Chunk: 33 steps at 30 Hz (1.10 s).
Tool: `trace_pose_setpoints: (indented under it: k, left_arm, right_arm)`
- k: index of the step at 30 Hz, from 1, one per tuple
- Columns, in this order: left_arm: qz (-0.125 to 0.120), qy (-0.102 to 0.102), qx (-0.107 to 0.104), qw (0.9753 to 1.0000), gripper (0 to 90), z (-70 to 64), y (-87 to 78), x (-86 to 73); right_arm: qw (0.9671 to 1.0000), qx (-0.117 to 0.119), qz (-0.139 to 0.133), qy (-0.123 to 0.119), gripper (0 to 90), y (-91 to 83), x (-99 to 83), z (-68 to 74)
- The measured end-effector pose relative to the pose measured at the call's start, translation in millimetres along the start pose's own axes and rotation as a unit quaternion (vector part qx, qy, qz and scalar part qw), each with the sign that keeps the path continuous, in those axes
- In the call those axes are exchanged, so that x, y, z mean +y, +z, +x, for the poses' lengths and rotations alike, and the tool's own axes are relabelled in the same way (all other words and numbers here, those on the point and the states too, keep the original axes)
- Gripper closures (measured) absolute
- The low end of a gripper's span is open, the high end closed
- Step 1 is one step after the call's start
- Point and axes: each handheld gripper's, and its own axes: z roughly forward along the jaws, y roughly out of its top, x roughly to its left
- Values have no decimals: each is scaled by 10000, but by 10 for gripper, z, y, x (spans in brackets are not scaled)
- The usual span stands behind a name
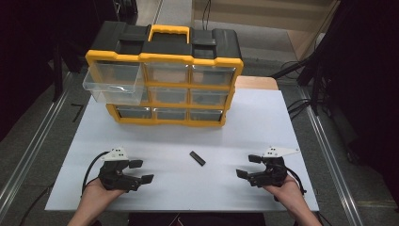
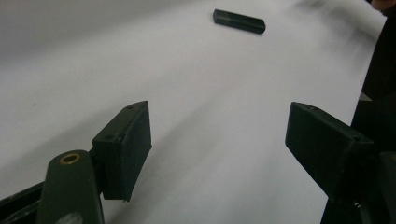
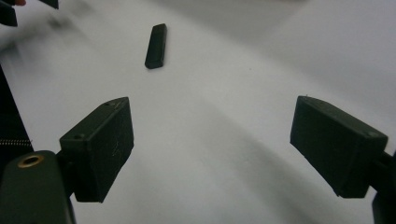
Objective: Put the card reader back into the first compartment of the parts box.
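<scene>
From the high view, a white worktop (image 1: 263, 122) carries a black-and-yellow drawer organiser (image 1: 164, 75) along its far edge, and the clear drawer (image 1: 113, 82) at the organiser's upper left stands pulled out toward the person. A small black block (image 1: 197, 158) lies flat on the bare sheet about midway between the two side edges, closer to the near edge than to the organiser, with its long side running diagonally. The left gripper (image 1: 141, 171) rests near the near-left corner in the person's left hand (image 1: 96, 195), jaws spread apart and empty, pointing inward toward the block. The right gripper (image 1: 248, 166) sits near the near-right corner in the right hand (image 1: 287, 190), likewise spread and empty, facing inward. Both are well apart from the block. In the left gripper view, the left gripper (image 2: 217, 135) has its two black jaws wide apart over plain white sheet, and the black block (image 2: 239, 21) lies far ahead near the top. In the right gripper view, the right gripper (image 3: 212, 140) is equally released, nothing between its jaws, with the black block (image 3: 156, 45) lying ahead, up and to the left.
</scene>
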Motion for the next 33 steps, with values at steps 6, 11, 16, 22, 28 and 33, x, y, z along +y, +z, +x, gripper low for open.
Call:
trace_pose_setpoints:
  k: [6,11,16,22,28,33]
  left_arm:
    - [4,13,109,9999,243,-7,-14,14]
    - [44,-88,130,9999,244,11,-10,21]
    - [25,-58,80,9999,252,4,-23,40]
    - [-70,13,131,9999,253,-11,-29,43]
    - [-52,-62,232,9997,253,13,-35,38]
    - [-57,-48,245,9997,253,3,-30,37]
  right_arm:
    - [9999,28,125,50,123,-7,2,-17]
    - [9999,50,114,23,123,-8,2,-24]
    - [9997,-10,215,-83,151,8,4,12]
    - [9997,23,223,-89,168,22,24,24]
    - [9996,86,259,-42,168,32,26,34]
    - [9995,102,303,-28,172,42,27,42]
